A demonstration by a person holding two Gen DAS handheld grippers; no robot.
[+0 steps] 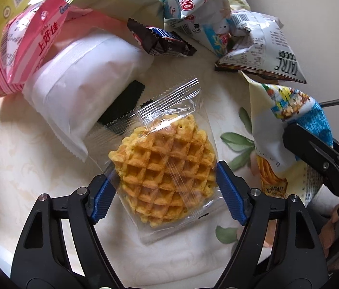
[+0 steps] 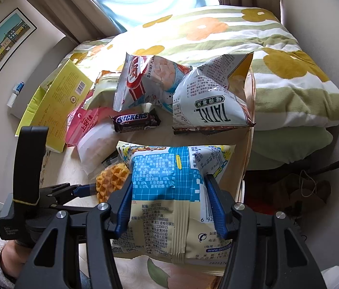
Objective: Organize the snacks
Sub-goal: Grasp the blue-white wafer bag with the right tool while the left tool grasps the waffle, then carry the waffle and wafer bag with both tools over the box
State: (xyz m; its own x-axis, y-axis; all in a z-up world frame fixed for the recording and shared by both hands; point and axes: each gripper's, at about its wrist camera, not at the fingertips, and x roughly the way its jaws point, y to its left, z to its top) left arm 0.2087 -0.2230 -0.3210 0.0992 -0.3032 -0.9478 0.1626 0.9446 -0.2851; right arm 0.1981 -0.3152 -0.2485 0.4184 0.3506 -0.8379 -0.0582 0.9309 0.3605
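A clear-wrapped waffle biscuit pack lies on the cream floral table, between the blue pads of my left gripper, which closes on its sides. The waffle also shows in the right wrist view. My right gripper is shut on a blue and cream snack bag, held just above the table. That bag shows at the right of the left wrist view.
A white pouch, pink bag, Snickers bar, shrimp chips bag, TATRE bag and yellow box crowd the far table. A bed with a floral blanket lies behind.
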